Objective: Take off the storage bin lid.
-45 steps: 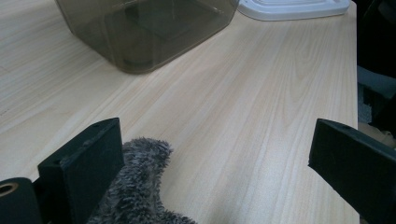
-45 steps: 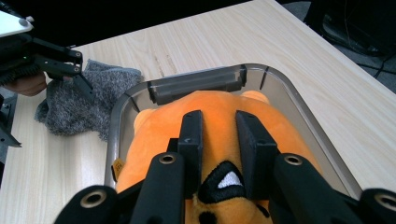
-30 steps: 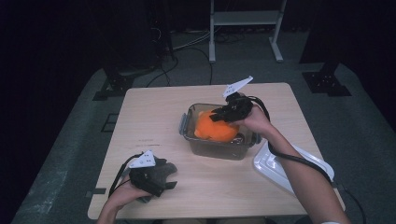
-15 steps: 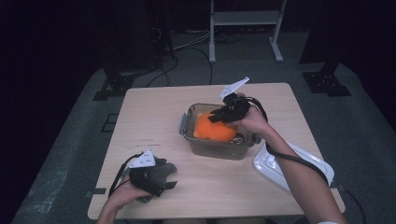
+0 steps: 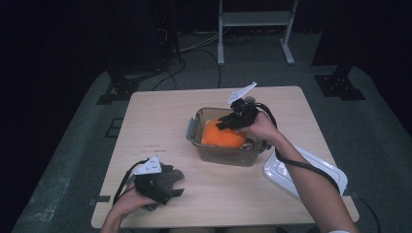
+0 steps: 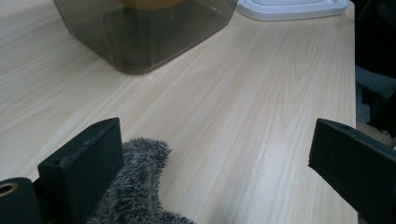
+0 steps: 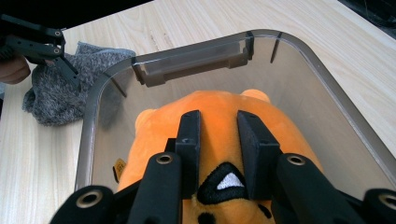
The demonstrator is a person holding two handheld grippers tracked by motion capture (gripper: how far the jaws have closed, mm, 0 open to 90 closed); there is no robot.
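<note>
An orange plush toy (image 5: 221, 137) (image 7: 219, 105) lies inside a clear plastic container (image 5: 228, 156) (image 7: 187, 51) at the middle of the table. My right gripper (image 5: 224, 124) (image 7: 218, 119) reaches down into the container and is shut on the top of the toy, pinching its fabric between the pads. Near the front left edge, my left gripper (image 5: 176, 185) (image 6: 215, 140) rests on a grey fuzzy cloth (image 5: 170, 175) (image 6: 135, 186). Its jaws stand wide open, the cloth beside the left one and bare wood between them.
A white lid (image 5: 311, 170) (image 6: 289, 7) lies flat at the table's right front, under my right forearm. The container (image 6: 140, 37) stands a short way ahead of the left gripper. A metal stand and cables are on the floor beyond the table.
The right gripper has shifted slightly to the left over the container with the toy still pinched. The left gripper and the cloth have stayed put.
</note>
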